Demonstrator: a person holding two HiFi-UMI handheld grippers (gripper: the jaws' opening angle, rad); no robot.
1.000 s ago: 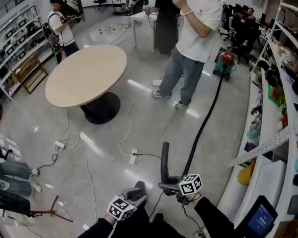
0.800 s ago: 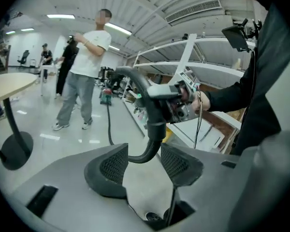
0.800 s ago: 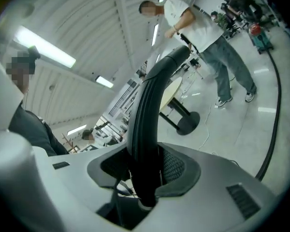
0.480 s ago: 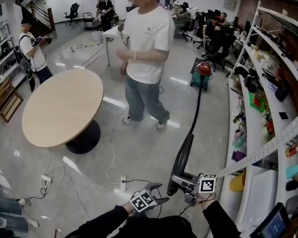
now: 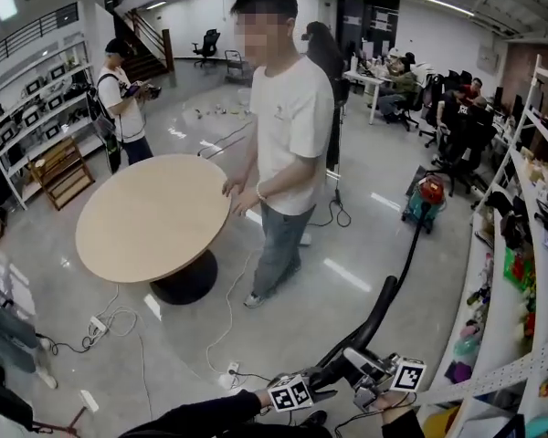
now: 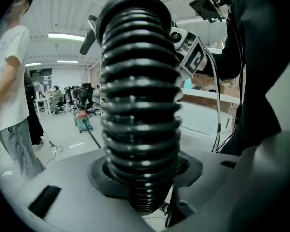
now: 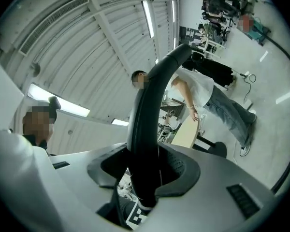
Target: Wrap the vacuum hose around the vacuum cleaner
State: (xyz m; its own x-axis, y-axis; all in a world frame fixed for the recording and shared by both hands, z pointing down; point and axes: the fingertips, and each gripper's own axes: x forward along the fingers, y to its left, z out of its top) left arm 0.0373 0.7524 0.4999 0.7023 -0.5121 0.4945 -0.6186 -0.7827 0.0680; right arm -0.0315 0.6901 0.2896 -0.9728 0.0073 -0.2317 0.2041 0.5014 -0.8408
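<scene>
My left tongs are closing around the black ribbed vacuum hose, the pads not yet pressing it. My right tongs are clamping its smooth black curved wand. The hose is running ahead of both tongs to the red vacuum cleaner, well apart. A person in a white T-shirt is standing ahead-left, touching a round wooden table.
</scene>
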